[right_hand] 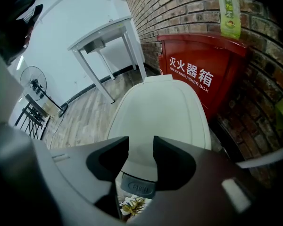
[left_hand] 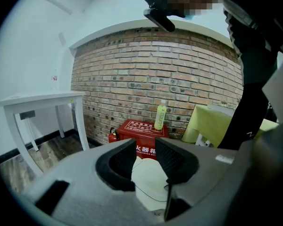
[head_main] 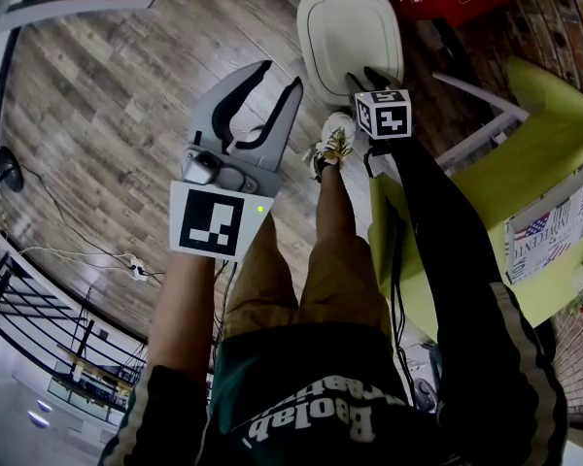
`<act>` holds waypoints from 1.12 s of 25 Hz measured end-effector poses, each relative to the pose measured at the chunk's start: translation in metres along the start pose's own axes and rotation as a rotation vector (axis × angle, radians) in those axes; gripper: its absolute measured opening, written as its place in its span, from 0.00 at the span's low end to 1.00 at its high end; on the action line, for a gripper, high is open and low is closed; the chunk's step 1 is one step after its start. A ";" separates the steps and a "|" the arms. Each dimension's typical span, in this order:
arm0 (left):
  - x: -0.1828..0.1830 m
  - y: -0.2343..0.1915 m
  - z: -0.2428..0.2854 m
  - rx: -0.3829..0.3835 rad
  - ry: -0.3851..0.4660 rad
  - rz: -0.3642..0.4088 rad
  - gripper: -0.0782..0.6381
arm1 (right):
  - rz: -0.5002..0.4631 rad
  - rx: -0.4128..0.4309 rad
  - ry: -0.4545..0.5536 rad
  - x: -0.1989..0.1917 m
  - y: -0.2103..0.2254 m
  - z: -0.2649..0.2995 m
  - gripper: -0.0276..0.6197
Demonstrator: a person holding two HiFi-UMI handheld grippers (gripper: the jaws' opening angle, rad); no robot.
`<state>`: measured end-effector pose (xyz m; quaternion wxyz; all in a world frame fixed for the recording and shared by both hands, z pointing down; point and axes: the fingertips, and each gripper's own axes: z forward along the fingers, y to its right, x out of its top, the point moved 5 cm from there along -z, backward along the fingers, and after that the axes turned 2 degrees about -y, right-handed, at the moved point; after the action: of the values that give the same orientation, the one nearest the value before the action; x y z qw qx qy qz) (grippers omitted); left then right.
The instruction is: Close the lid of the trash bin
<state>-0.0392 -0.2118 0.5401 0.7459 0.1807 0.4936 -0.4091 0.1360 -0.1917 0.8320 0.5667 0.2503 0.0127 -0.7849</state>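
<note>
My right gripper (head_main: 360, 74) spread, empty, above front edge of lid (head_main: 350, 29); lid's long axis runs away from me. My left gripper (head_main: 278, 74) spread, farther off.

Empty left claw (head_main: 278, 76) and right claw (head_main: 361, 76), jaws apart, angled downward.

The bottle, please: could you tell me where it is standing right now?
In the left gripper view, near the middle, the bottle stands on the red box by the brick wall, just behind the bin.
</note>
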 end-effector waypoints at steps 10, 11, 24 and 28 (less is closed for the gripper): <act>0.004 0.001 -0.001 0.011 0.003 0.002 0.29 | -0.006 0.061 -0.011 0.007 0.003 -0.008 0.28; 0.006 0.000 -0.002 0.015 0.007 0.003 0.29 | -0.023 0.058 -0.007 0.009 0.001 -0.010 0.28; 0.050 0.003 -0.019 0.045 0.052 -0.004 0.29 | -0.024 0.004 0.150 0.060 -0.011 -0.082 0.26; 0.065 0.001 -0.023 0.044 0.053 -0.020 0.29 | -0.027 0.006 0.230 0.083 -0.022 -0.116 0.27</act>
<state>-0.0405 -0.2237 0.4725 0.7243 0.2030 0.5057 -0.4224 0.1409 -0.2221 0.6905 0.5501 0.3405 0.0786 -0.7585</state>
